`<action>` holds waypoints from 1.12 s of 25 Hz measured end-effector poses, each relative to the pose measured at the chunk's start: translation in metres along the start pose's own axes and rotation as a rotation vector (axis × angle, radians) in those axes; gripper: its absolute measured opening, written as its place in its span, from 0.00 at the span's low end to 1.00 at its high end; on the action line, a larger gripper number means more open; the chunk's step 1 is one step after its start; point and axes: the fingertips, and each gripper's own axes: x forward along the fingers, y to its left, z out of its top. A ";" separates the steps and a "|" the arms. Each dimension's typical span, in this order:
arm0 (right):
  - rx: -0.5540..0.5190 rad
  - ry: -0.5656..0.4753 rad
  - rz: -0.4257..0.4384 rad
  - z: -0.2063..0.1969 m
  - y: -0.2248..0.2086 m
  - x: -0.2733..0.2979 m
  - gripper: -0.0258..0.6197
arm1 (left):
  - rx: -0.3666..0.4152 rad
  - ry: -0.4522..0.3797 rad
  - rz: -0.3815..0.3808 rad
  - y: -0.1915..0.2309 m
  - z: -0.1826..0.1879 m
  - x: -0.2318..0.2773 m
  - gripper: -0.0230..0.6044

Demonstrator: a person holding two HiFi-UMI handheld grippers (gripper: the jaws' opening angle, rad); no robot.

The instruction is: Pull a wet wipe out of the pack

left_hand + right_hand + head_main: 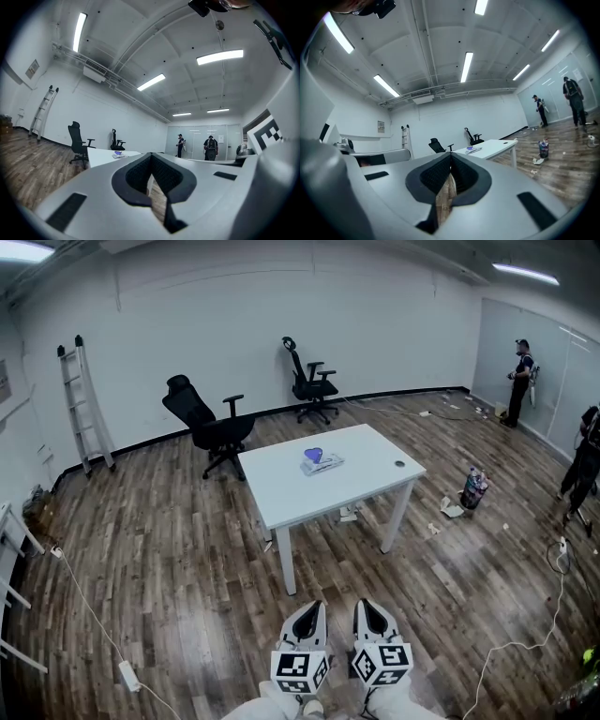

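1. Pack (pixel 322 461): lies mid-table (pixel 370 470), untouched, with no wipe seen drawn.
2. Left gripper (pixel 307 613), right gripper (pixel 371 610): well short of table, jaws together, empty.
3. Remaining, by judgement: the whole task of approach, grasp and pull.

Purple-topped wipe pack (pixel 321 461) lies flat on white table (pixel 370 474).

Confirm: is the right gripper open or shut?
Shut and empty. In its own view the right gripper shows jaw tips touching, only floor visible through the slit below.
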 end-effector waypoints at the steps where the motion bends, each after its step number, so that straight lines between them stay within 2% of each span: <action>1: -0.001 -0.001 0.000 0.001 -0.001 0.004 0.05 | 0.001 0.000 -0.002 0.001 0.000 0.004 0.03; 14: -0.008 0.015 -0.008 -0.004 -0.011 0.057 0.05 | -0.002 0.011 -0.002 0.035 -0.006 0.046 0.03; 21: -0.002 0.040 -0.019 -0.011 -0.019 0.064 0.05 | -0.027 0.016 0.038 0.053 -0.014 0.054 0.03; 28: 0.010 0.021 -0.023 -0.006 -0.020 0.076 0.05 | -0.012 0.027 0.030 0.058 -0.013 0.062 0.03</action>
